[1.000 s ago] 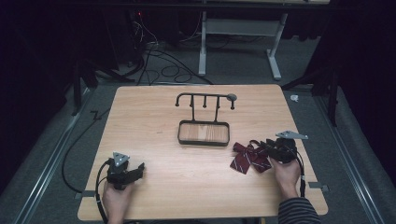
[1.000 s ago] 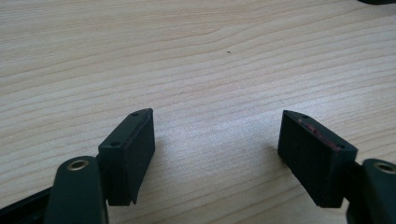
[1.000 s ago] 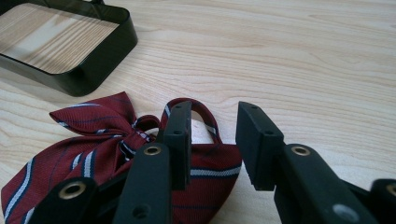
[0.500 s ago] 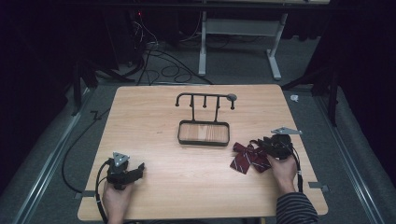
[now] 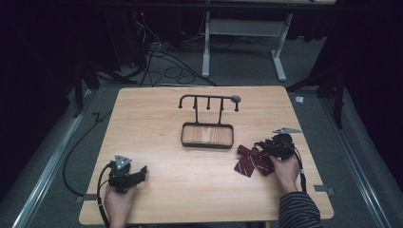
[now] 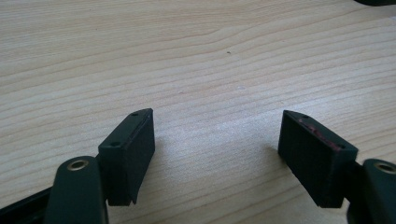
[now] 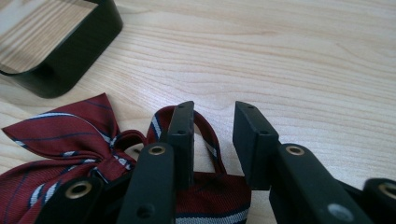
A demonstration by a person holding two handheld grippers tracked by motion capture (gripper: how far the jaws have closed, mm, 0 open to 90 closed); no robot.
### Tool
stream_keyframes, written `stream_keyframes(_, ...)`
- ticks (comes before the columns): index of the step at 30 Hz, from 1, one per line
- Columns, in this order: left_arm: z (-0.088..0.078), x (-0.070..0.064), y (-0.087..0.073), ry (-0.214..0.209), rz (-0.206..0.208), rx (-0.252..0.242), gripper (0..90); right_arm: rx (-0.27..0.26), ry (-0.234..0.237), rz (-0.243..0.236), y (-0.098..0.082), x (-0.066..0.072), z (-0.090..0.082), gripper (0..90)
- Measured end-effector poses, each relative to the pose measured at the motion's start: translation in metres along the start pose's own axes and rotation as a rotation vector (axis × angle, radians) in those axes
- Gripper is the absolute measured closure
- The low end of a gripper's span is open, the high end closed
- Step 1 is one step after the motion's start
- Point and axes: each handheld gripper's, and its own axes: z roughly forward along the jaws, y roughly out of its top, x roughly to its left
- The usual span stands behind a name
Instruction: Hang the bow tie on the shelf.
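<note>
A dark red bow tie with white and navy stripes lies on the wooden table at the right, beside the stand's tray. My right gripper reaches it from the right. In the right gripper view the bow tie spreads to the left, and its strap loop runs through the gap between my right gripper's jaws. These jaws have just been closing, and the pads stand apart from the strap. My left gripper rests near the front left, open over bare wood.
A black wire stand with a hook rail rises from a shallow black-rimmed tray at the table's middle; its corner shows in the right gripper view. Cables and a desk frame lie on the floor beyond the far edge.
My right gripper has slid a little left onto the bow tie. The left gripper has stayed put.
</note>
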Motion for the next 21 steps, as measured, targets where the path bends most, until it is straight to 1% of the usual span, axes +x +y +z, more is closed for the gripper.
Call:
stream_keyframes(10,-0.0001,0.0001,0.0,-0.001,0.0,0.0,27.7,0.028,0.011,0.008,-0.0017,-0.0025,0.0057,76.3)
stream_keyframes(16,-0.0001,0.0002,0.0,-0.001,-0.001,0.0,27.7,0.044,0.014,0.001,-0.0024,-0.0016,0.0089,80.6)
stream_keyframes(21,-0.0001,0.0002,0.0,-0.001,-0.001,0.0,27.7,0.049,0.012,-0.008,-0.0026,-0.0008,0.0095,86.3)
